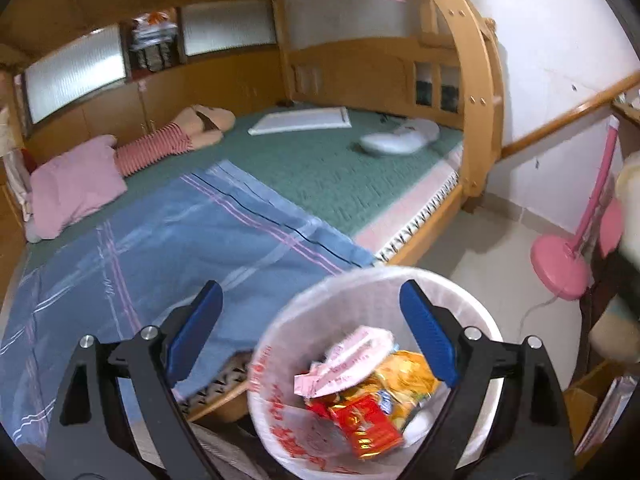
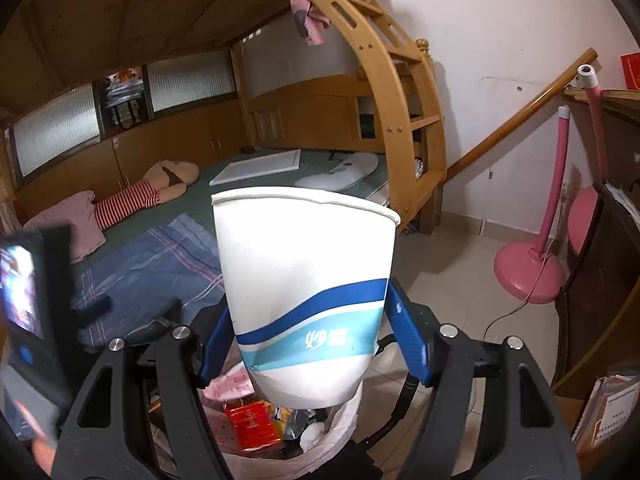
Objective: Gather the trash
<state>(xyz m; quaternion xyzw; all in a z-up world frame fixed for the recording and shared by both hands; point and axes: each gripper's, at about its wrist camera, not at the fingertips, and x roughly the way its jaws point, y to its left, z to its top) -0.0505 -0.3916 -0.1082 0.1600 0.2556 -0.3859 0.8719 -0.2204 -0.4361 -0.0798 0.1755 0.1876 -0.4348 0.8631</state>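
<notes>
A round bin (image 1: 276, 344) lined with a white bag stands on the floor beside the bed. It holds a pink-and-white wrapper (image 1: 348, 356), a yellow wrapper (image 1: 408, 372) and a red packet (image 1: 368, 424). My left gripper (image 1: 310, 296) hovers over the bin, open, with nothing between its blue pads. My right gripper (image 2: 308, 316) is shut on a white paper cup (image 2: 304, 248) with blue bands, held upright by its lower half above the same bin (image 2: 336, 428). The red packet (image 2: 250, 424) shows under the cup.
The bed carries a blue blanket (image 1: 168, 240), a pink pillow (image 1: 76, 184) and a striped doll (image 1: 160, 148). A wooden ladder (image 1: 476, 92) rises at the bed's end. A pink stand base (image 1: 560, 264) and its cord sit on the tiled floor. A black device with a lit screen (image 2: 24, 300) is at the left.
</notes>
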